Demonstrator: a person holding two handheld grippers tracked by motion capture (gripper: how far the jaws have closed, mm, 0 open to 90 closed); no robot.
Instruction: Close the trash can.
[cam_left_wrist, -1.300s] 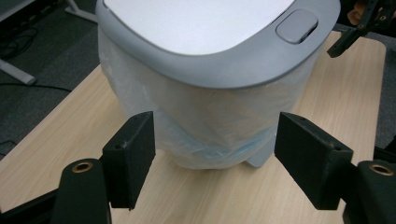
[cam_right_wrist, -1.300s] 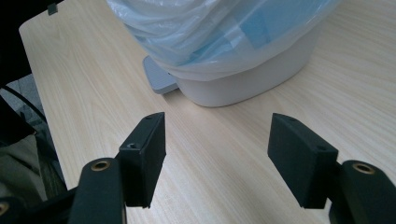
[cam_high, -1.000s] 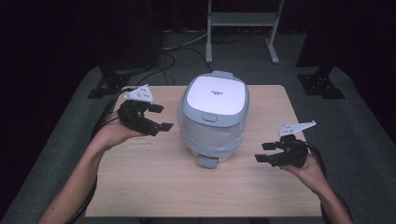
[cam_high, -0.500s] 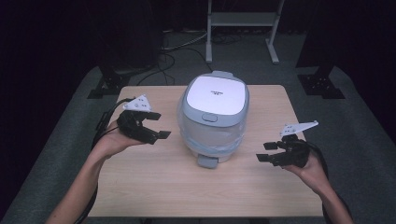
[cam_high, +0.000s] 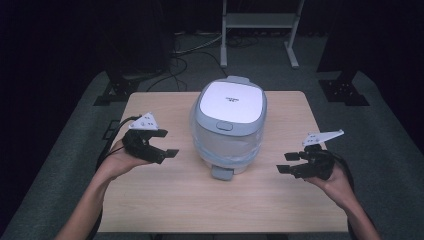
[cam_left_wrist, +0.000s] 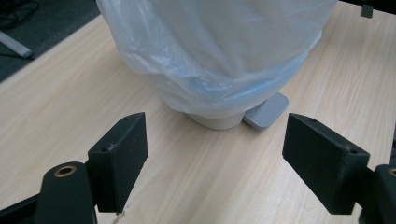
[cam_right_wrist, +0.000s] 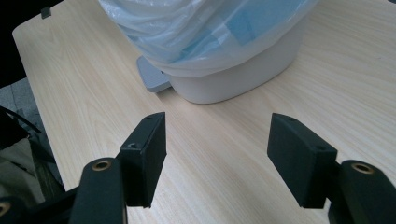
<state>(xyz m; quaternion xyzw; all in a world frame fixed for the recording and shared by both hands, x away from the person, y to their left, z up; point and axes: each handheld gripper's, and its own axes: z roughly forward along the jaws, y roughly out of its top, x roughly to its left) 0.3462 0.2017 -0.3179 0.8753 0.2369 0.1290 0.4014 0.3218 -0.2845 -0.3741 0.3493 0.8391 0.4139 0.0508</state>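
A small white pedal bin (cam_high: 228, 125) with a closed lid stands mid-table, a pale plastic liner (cam_left_wrist: 219, 51) hanging over its body. Its grey foot pedal (cam_high: 221, 172) points toward the near edge. My left gripper (cam_high: 164, 145) hovers left of the bin, open, jaws aimed at the bin's base and pedal (cam_left_wrist: 266, 111). My right gripper (cam_high: 286, 162) is held to the bin's right, also open and empty, facing the bin's lower wall (cam_right_wrist: 238, 79) and the pedal (cam_right_wrist: 152, 77).
The wooden table (cam_high: 165, 195) has bare surface in front of the bin and on both sides. Beyond it, dark stands and cables (cam_high: 185, 50) sit on the grey floor, and a metal frame (cam_high: 260, 22) stands at the back.
My left gripper has moved nearer to the table's front, its jaws lower and angled more toward the bin's base. The right gripper has barely shifted.
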